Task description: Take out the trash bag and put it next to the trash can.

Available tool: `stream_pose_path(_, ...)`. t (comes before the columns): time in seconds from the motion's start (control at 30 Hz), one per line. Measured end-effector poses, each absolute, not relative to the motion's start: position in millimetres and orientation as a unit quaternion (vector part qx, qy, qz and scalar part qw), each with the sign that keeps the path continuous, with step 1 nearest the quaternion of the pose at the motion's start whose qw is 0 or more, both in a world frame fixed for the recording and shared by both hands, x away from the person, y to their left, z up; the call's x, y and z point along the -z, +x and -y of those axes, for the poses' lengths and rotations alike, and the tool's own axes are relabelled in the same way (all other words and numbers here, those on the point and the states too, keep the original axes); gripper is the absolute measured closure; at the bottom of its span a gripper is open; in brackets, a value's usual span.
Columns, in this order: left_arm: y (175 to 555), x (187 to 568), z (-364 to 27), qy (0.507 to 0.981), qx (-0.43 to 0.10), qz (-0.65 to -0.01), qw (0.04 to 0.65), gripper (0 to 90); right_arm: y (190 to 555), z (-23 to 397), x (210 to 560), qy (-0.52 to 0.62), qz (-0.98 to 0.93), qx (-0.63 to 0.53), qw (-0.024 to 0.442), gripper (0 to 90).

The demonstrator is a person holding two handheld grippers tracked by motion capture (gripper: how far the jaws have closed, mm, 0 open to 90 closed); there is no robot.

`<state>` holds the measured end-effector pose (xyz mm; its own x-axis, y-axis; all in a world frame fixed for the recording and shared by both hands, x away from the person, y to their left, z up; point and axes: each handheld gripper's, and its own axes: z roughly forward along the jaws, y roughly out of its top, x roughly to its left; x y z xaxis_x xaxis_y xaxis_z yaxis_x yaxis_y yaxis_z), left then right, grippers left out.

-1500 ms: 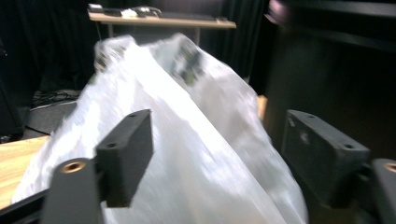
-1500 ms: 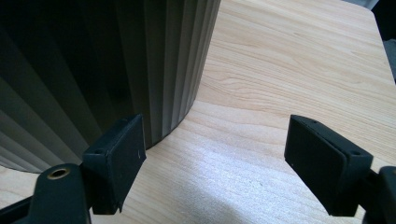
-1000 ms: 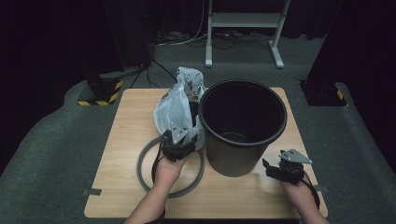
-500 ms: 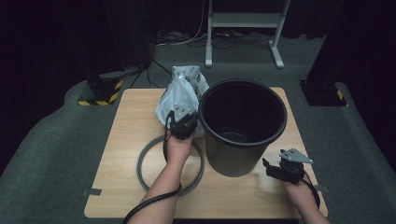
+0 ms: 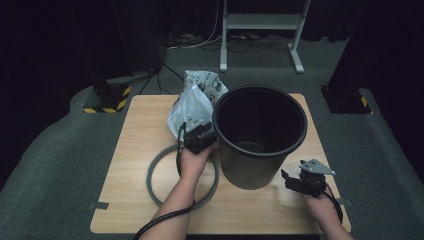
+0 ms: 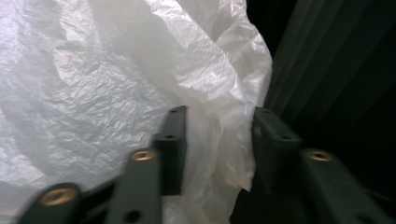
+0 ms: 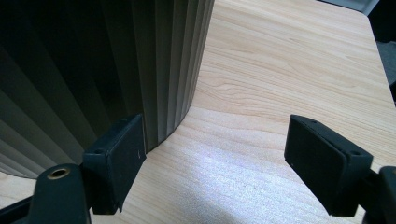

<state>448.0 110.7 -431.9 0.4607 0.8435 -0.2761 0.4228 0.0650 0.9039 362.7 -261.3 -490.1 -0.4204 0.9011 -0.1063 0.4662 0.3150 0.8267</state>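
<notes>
A crumpled white plastic bag (image 5: 192,102) stands on the wooden table (image 5: 135,130), just left of a tall black ribbed bin (image 5: 250,165). My left gripper (image 5: 196,127) reaches into the bag's lower right side, close to the bin wall. In the left gripper view its jaws (image 6: 219,114) have just been opening; a fold of the bag (image 6: 93,93) hangs loose between them, with the bin (image 6: 327,70) at the right. My right gripper (image 5: 287,179) rests low on the table beside the bin's base. It stands wide open (image 7: 217,135) with nothing between its jaws, and the bin (image 7: 93,60) is next to its left jaw.
A grey ring (image 5: 155,187) lies flat on the table under my left forearm. The table's bare wood (image 7: 280,56) stretches beyond the right gripper. Past the far edge stand a white frame (image 5: 260,22) and cables on the dark floor.
My left hand has moved away from me, off the ring and up against the bag. The right hand and the bin have stayed put.
</notes>
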Motion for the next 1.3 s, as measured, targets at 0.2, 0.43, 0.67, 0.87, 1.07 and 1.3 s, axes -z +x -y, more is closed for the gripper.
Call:
stream_pose_path(0.2,438.5,424.3,-117.9,0.660,-0.203,-0.473,0.548,44.8,362.0,261.0,489.3,0.452,-0.756,-0.373,0.293,20.4)
stream_pose_path(0.43,421.9,416.2,-124.2,0.676,-0.235,-0.449,0.535,39.2,362.3,260.6,489.2,0.452,-0.755,-0.374,0.292,20.4)
stream_pose_path(0.67,406.7,408.0,-128.8,0.691,-0.266,-0.431,0.515,33.3,363.2,260.6,490.6,0.454,-0.756,-0.372,0.290,20.4)
stream_pose_path(0.87,394.9,407.3,-138.2,0.702,-0.271,-0.428,0.500,29.1,364.7,261.3,493.7,0.455,-0.759,-0.367,0.288,20.4)
stream_pose_path(1.07,382.4,412.1,-151.2,0.714,-0.270,-0.426,0.486,26.8,365.4,261.9,495.6,0.459,-0.758,-0.364,0.287,20.4)
stream_pose_path(1.3,371.2,417.0,-166.4,0.717,-0.266,-0.429,0.481,23.8,366.3,261.9,497.9,0.461,-0.759,-0.360,0.286,20.3)
